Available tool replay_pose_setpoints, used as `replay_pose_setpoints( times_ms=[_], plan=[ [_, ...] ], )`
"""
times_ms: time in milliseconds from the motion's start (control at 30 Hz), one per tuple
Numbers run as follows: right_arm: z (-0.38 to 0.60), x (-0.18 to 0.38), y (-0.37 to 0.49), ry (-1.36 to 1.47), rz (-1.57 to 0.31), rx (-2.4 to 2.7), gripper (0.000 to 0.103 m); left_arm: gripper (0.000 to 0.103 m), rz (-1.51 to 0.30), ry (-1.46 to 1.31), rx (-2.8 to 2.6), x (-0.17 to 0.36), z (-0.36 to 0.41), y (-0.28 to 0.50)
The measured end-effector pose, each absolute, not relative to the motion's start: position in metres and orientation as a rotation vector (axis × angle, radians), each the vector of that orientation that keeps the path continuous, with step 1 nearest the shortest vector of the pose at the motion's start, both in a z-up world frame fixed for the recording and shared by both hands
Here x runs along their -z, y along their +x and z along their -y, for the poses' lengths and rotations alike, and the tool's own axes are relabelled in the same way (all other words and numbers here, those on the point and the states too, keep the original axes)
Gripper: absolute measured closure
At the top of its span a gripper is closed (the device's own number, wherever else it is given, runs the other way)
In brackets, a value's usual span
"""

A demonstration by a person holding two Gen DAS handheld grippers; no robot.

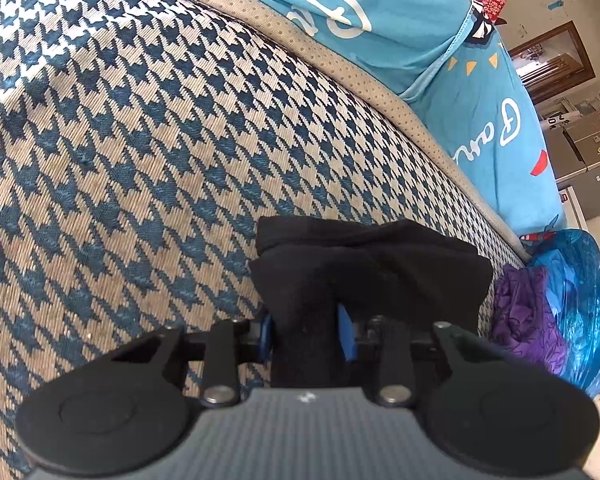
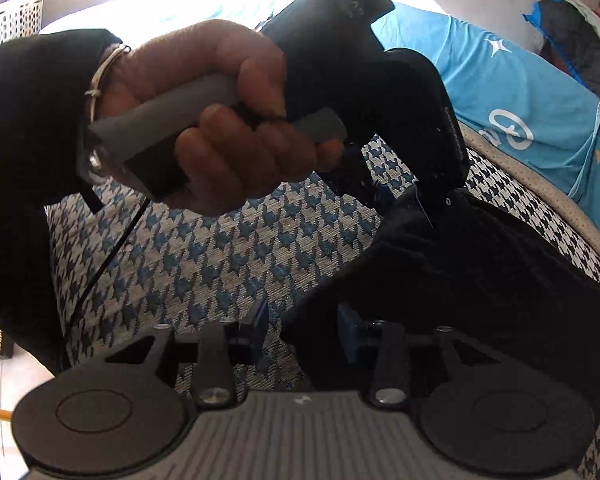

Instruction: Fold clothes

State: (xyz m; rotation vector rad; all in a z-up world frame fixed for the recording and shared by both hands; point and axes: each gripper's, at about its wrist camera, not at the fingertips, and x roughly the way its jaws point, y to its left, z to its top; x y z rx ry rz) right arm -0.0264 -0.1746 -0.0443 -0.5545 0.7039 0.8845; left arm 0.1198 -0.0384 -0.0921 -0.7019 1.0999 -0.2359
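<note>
A: Left wrist view, quick. Left tool (image 1: pixel 306 334) has its blue pads clamped on a black garment (image 1: pixel 368 260), which bunches up toward 12 o'clock of the tool, on the houndstooth mattress (image 1: pixel 120 140).

B: Around it?

A: Blue sheet (image 1: pixel 400 20) at 1 o'clock, purple cloth (image 1: pixel 524 312) and a blue plastic bag (image 1: pixel 584 300) at 3.

B: Right wrist view?

A: Right tool (image 2: pixel 302 334) is parted, no grip. The black garment (image 2: pixel 460 280) touches its right pad only, spreading to 2 o'clock. At 11 o'clock a hand (image 2: pixel 220 120) with a bangle (image 2: pixel 104 72) holds the left tool's grey handle; that tool (image 2: pixel 400 200) bites the cloth's far end.
</note>
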Motion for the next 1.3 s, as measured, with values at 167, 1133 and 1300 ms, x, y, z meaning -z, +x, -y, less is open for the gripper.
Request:
replay_pose_setpoints(
  times_ms=[167, 1133, 1300],
  plan=[
    [0.168, 0.056, -0.039, -0.688, -0.64, -0.821, 0.069, 0.074, -1.091, -0.66, 0.234, 0.089, 0.042, 0.124],
    [0.19, 0.039, -0.049, -0.53, -0.662, -1.043, 0.1, 0.028, -0.899, -0.441, -0.054, 0.055, 0.034, 0.119],
    [0.206, 0.027, -0.038, -0.439, -0.654, -0.989, 0.098, 0.028, -0.839, -0.487, -0.061, 0.044, 0.019, 0.113]
  ],
)
